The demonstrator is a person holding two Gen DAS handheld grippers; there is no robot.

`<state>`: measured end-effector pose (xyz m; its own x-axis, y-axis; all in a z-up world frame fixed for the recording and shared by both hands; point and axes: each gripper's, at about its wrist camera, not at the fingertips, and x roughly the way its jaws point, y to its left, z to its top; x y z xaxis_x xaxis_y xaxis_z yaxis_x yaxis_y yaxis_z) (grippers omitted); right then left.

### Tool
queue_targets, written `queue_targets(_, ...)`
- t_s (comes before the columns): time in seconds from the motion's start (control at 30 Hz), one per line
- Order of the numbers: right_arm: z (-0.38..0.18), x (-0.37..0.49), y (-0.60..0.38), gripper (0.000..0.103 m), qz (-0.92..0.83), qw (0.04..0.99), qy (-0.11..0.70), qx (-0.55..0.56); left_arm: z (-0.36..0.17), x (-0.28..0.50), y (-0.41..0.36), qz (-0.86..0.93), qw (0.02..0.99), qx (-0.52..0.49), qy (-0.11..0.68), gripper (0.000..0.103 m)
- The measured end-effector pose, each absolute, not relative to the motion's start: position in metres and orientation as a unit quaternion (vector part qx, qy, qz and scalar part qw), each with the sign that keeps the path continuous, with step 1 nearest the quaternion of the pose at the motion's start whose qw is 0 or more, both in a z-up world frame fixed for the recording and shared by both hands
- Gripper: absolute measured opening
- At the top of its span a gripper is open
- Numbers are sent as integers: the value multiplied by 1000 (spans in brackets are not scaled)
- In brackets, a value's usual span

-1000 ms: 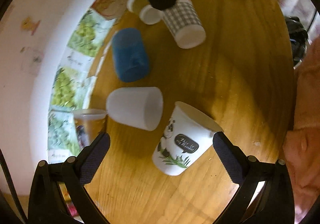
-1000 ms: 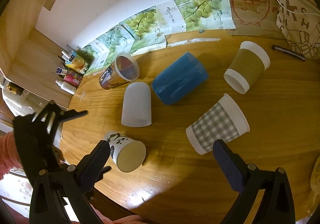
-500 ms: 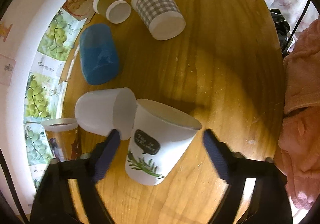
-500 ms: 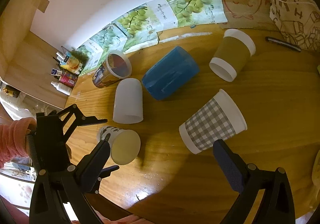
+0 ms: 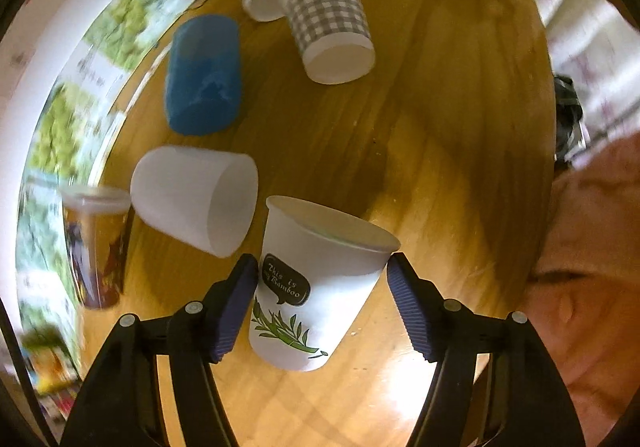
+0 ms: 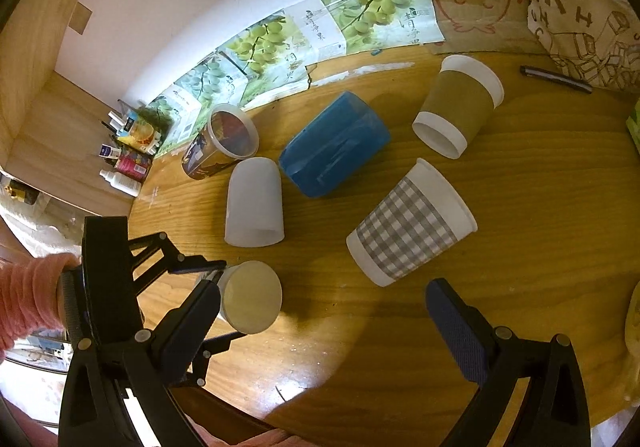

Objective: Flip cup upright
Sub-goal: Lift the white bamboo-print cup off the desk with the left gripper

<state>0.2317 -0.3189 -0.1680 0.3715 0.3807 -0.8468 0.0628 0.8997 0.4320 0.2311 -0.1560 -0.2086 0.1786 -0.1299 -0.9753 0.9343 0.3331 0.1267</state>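
A white paper cup with a bamboo print [image 5: 316, 287] lies on its side between the fingers of my left gripper [image 5: 322, 301]. The fingers [image 5: 236, 299] are closed against its sides. In the right wrist view the same cup [image 6: 250, 297] shows its round base toward the camera, with the left gripper's fingers on both sides of it. My right gripper [image 6: 326, 331] is open and empty, hovering above the table's front edge.
Other cups lie on their sides on the wooden table [image 6: 520, 247]: a frosted white one [image 6: 254, 209], a blue one [image 6: 334, 149], a grey-checked one [image 6: 412, 225], a brown-sleeved one [image 6: 460, 111] and a printed clear one [image 6: 220, 147]. A pen [image 6: 556, 77] lies far right.
My left gripper has moved in around the bamboo cup and its fingers have closed from wide open onto the cup's sides. The right gripper has drifted slightly.
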Motion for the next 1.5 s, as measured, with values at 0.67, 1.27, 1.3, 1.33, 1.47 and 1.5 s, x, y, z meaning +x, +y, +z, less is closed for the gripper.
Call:
queue_targets(0.67, -144, 201, -303, 103, 66, 823, 521, 216, -195, 214, -119, -212, 772, 174, 574, 70)
queue_targets(1.27, -154, 175, -283, 103, 66, 812, 549, 187, -205, 183, -86, -91, 778, -73, 617, 70)
queue_targets(1.3, -155, 175, -282, 103, 66, 812, 550, 185, -206, 183, -85, -89, 778, -78, 617, 70)
queue_targets(1.33, -155, 175, -280, 103, 66, 811, 552, 183, -207, 183, -83, -88, 778, -82, 617, 70)
queue_targets(1.47, -157, 175, -277, 103, 69, 808, 558, 178, -208, 182, -80, -88, 778, -90, 616, 70)
queue_targets(1.5, -157, 174, -277, 103, 70, 807, 559, 177, -208, 182, -81, -88, 778, -90, 616, 70)
